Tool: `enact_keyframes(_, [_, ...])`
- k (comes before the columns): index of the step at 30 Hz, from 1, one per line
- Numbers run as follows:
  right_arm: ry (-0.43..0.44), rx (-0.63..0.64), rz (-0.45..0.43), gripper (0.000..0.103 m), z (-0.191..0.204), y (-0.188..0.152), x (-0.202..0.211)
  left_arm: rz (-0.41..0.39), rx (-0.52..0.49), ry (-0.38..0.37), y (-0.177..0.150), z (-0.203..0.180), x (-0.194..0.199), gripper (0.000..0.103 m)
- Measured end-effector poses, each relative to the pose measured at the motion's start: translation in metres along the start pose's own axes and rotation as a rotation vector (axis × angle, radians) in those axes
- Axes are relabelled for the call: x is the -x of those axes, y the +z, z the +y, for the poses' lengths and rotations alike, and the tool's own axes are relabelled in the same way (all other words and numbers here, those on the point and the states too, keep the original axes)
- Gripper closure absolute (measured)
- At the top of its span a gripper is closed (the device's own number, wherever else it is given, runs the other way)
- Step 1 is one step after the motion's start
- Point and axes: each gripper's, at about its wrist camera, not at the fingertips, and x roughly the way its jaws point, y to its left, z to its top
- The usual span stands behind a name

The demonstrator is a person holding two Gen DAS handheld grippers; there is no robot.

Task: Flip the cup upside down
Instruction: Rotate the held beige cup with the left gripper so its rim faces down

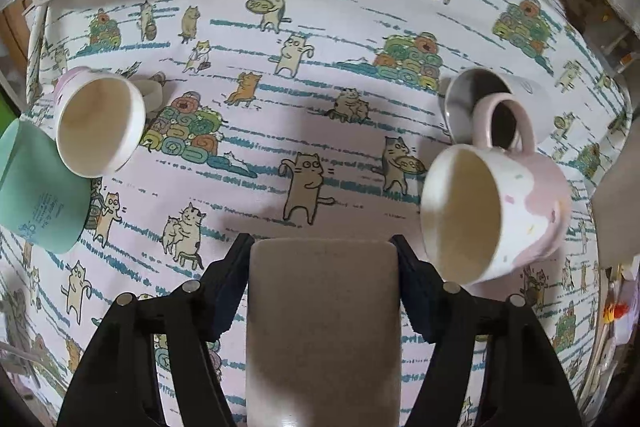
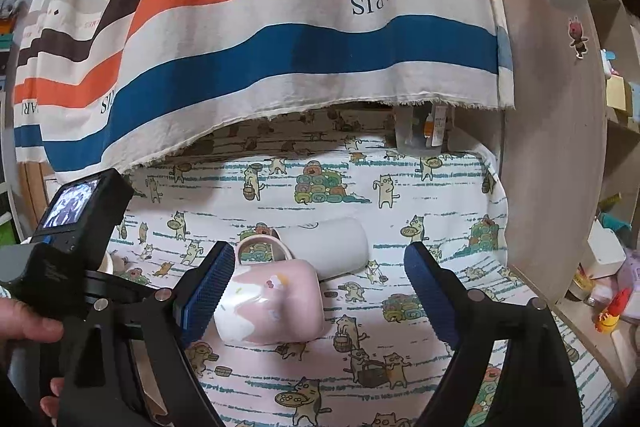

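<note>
left gripper [image 1: 322, 259] clamps grey cup [image 1: 323, 327] at frame bottom | right gripper [image 2: 320, 283] spread, empty | risk: smooth cup slips mid-flip, strikes pink mug [image 1: 496, 211] lower right

place: home room | signs: cat-print tablecloth [image 1: 320, 131], striped curtain [image 2: 280, 39], wooden shelves [image 2: 560, 147] with toys

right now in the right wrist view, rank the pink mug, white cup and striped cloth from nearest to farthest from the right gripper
1. Pink mug: on its side on the cat-print tablecloth, by the right gripper's left finger.
2. White cup: lying just behind the mug.
3. Striped cloth: hanging at the back.
</note>
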Motion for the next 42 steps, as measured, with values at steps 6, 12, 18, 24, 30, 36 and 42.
enact_keyframes(6, [-0.006, -0.002, 0.003, 0.015, -0.001, 0.0, -0.001, -0.083, -0.017, -0.014, -0.002, 0.002, 0.021, 0.037])
enact_keyframes(12, [-0.018, -0.008, 0.004, 0.015, -0.003, -0.001, -0.003, -0.253, -0.053, 0.049, -0.003, 0.005, 0.051, 0.037])
enact_keyframes(18, [-0.022, -0.013, 0.009, 0.015, -0.004, -0.001, -0.004, -0.357, -0.089, 0.041, -0.005, 0.011, 0.077, 0.037])
enact_keyframes(24, [-0.022, -0.014, 0.004, 0.015, -0.005, 0.0, -0.004, -0.489, -0.141, 0.001, -0.019, 0.01, 0.097, 0.037])
enact_keyframes(30, [-0.025, -0.012, 0.003, 0.015, -0.006, 0.0, -0.003, -0.53, -0.214, -0.012, -0.032, 0.005, 0.095, 0.037])
enact_keyframes(36, [-0.02, -0.01, 0.005, 0.015, -0.007, 0.0, -0.003, -0.55, -0.258, 0.026, -0.042, 0.001, 0.087, 0.037])
enact_keyframes(42, [-0.022, -0.003, 0.004, 0.015, -0.006, 0.0, -0.003, -0.557, -0.261, 0.013, -0.045, 0.005, 0.08, 0.037])
